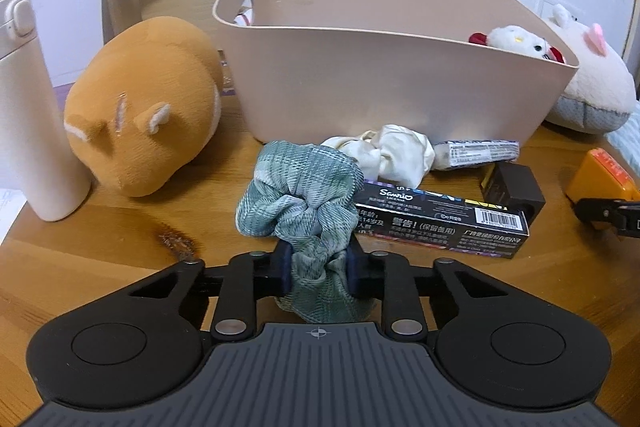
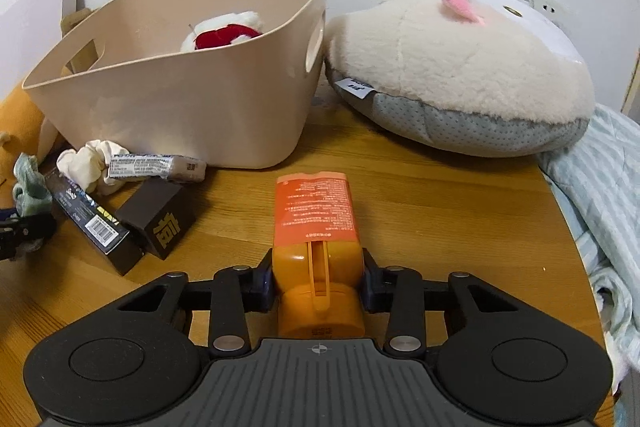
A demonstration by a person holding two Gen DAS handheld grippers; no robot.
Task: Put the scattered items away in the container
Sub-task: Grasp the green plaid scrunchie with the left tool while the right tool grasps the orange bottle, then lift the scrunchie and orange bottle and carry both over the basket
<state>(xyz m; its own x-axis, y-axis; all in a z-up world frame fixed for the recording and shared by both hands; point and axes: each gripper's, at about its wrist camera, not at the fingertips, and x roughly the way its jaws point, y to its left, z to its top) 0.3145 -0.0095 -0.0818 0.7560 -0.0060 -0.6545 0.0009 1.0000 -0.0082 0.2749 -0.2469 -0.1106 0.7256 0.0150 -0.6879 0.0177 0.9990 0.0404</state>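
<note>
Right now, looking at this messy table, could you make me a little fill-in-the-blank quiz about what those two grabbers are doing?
1. The left gripper is shut on a green ____.
2. The right gripper is shut on a bottle coloured ____.
3. A small white toy with a red bow lies inside the beige ____.
4. The brown plush lies between the bin and a tall white ____.

Missing words: scrunchie; orange; bin; flask

The left claw (image 1: 319,269) points forward and downward with its dark pads pinched tight on a green scrunchie (image 1: 298,205) bunched between them, while the right claw (image 2: 319,285), angled down the same way, clamps both sides of an orange bottle (image 2: 316,227) lying lengthwise ahead.
</note>
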